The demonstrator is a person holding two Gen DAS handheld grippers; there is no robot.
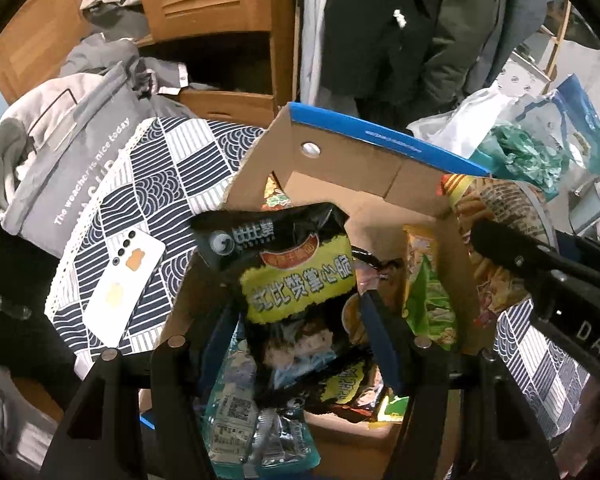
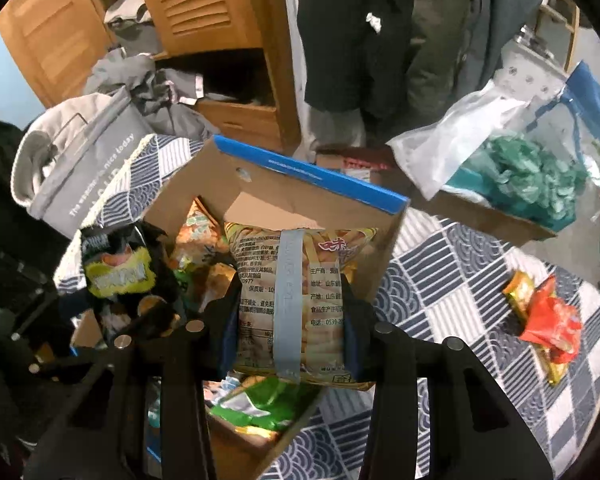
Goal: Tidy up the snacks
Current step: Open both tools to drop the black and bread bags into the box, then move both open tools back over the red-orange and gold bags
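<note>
While both tools are reaching steeply down over an open cardboard box with a blue-edged flap, each is gripping a snack packet above it. The left tool is clenching a black and yellow snack bag between its pads, and the bag is hanging over the box's left side. The right tool is clamping a pale yellow snack bag with a grey strip down its back, held upright against the box's right wall.

Inside the box, a green packet, an orange packet and a pale blue printed packet are lying loosely piled, crowding the space under both bags.

The box is sitting on a worktop covered by a navy and white patterned cloth. A white phone is lying on the cloth to the box's left, near a grey fabric bag with white lettering. To the right, well apart from the box, a red and orange wrapper pile is resting on the cloth. Behind, a clear plastic bag is holding teal material, and dark coats are hanging beside a wooden louvred cabinet.
</note>
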